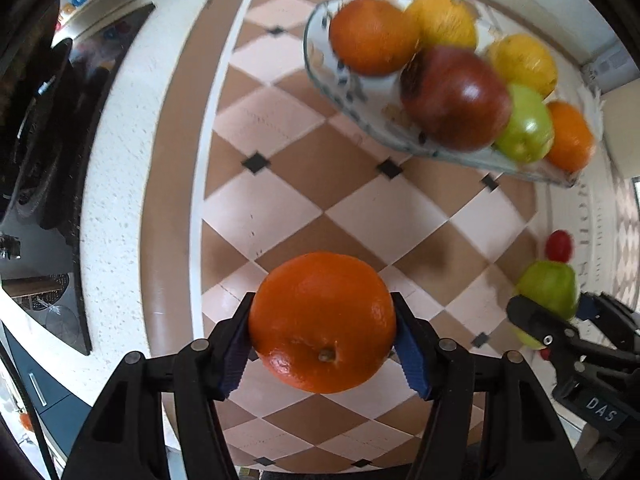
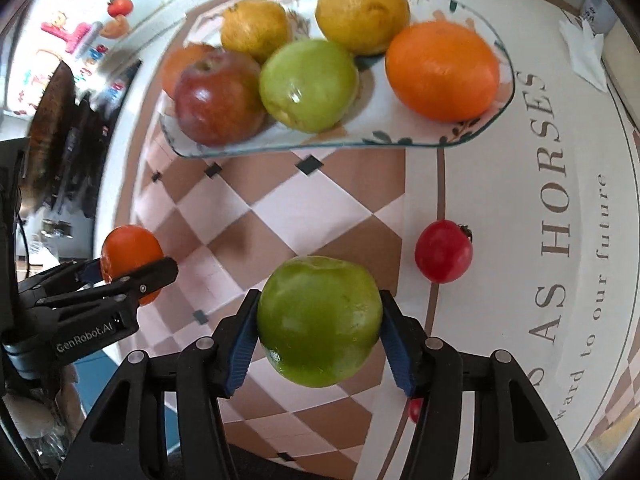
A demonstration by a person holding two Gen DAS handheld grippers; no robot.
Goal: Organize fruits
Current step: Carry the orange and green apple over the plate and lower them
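Checkered brown, pink and white cloth (image 1: 304,184) fills the middle of both wrist views; its white border at the right of the right wrist view carries grey lettering.

Next in size, a glass platter (image 2: 400,145) with a leaf pattern lies in the upper part of the right wrist view and the upper right of the left wrist view. On it sit two yellow citrus fruits (image 2: 362,12), a large orange (image 2: 442,70), a green apple on the platter (image 2: 308,84), a red apple (image 2: 218,98) touching that green one, and a second orange (image 2: 182,64) half hidden behind the red apple.

At the bottom centre of the left wrist view, the left gripper (image 1: 323,340) pinches a held orange (image 1: 322,322), its blue pads pressed against both sides of the fruit above the cloth. At the bottom centre of the right wrist view, the right gripper (image 2: 318,332) clamps a held green apple (image 2: 318,320) in the same way, lifted over the cloth.

Smallest, a red round fruit (image 2: 443,251) lies on the white border just right of the held apple, well apart from the platter. Another bit of red (image 2: 415,409) peeks from behind the right gripper's finger; what it is cannot be told.
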